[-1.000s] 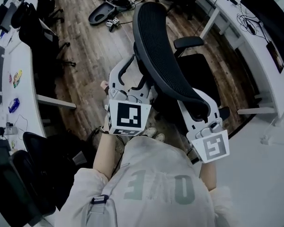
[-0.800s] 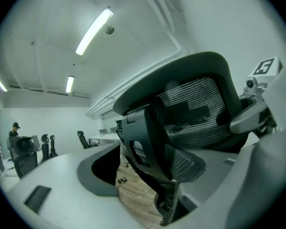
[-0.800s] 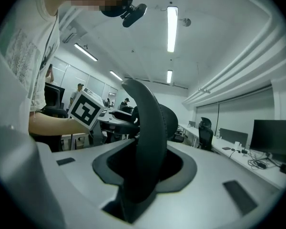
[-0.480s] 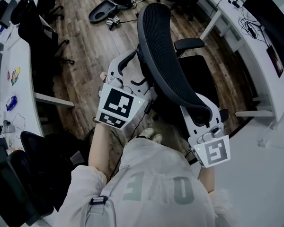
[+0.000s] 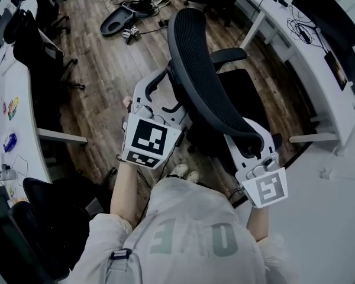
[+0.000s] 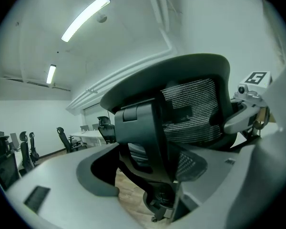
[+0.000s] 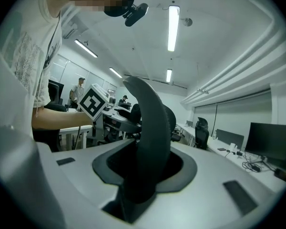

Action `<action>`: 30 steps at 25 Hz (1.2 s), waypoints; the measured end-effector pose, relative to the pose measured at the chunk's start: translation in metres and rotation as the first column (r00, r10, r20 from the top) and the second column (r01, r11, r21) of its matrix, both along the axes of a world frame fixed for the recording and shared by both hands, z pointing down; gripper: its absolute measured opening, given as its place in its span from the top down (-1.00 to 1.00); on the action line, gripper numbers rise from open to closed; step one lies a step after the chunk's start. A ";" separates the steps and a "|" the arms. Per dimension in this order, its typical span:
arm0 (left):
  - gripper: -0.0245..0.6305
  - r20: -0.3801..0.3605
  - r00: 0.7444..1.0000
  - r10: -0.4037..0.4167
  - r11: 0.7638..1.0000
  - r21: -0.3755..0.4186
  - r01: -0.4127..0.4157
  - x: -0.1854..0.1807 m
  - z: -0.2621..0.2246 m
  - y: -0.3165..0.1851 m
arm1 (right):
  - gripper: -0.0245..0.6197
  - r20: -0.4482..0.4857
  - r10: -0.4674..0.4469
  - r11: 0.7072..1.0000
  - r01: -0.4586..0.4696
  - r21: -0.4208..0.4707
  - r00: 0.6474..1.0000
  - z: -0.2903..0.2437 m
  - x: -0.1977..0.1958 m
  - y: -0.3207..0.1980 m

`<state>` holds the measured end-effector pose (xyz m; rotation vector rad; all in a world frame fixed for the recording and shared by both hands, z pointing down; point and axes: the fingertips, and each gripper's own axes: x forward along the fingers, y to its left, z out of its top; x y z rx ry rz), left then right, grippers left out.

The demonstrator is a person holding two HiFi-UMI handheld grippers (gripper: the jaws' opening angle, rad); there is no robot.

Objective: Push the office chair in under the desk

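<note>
The black mesh office chair (image 5: 201, 81) stands in front of me, its seat (image 5: 245, 93) facing the white desk (image 5: 284, 40) at the right. My right gripper (image 5: 251, 138) is shut on the top rim of the backrest (image 7: 150, 128), which fills the gap between its jaws. My left gripper (image 5: 168, 90) is behind the backrest on the left side. Its jaws stand wide open, with the chair's rear spine (image 6: 143, 142) in the gap and nothing pressed by the pads.
More black chairs (image 5: 38, 34) stand along a white desk (image 5: 21, 105) at the left. A dark shell-like object (image 5: 115, 19) and cables lie on the wooden floor beyond. A monitor (image 5: 322, 7) and cables sit on the right desk. My feet (image 5: 186, 171) are just behind the chair.
My left gripper's jaws have spread wide and it has shifted slightly left behind the backrest. The right gripper keeps its hold on the backrest rim.
</note>
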<state>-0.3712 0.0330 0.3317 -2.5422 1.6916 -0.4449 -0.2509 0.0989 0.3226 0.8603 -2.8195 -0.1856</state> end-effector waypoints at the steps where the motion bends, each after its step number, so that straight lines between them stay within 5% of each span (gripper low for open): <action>1: -0.03 -0.002 1.000 0.002 1.000 0.004 -0.002 0.004 0.000 -0.003 | 0.51 -0.003 0.004 1.000 -0.004 -0.002 1.000 0.000 0.004 -0.004; 10: -0.04 0.001 1.000 0.009 1.000 0.001 -0.009 0.058 0.001 -0.057 | 0.52 -0.001 0.022 1.000 -0.022 0.022 1.000 -0.001 0.057 -0.059; 19: -0.04 0.036 0.996 -0.076 0.997 0.000 0.076 0.130 0.007 -0.138 | 0.53 0.010 -0.040 0.998 0.040 0.038 0.999 0.005 0.133 -0.135; 30: -0.05 0.012 0.999 -0.047 0.999 0.014 0.047 0.212 0.008 -0.229 | 0.54 -0.006 -0.010 0.999 0.011 0.043 1.000 0.009 0.216 -0.232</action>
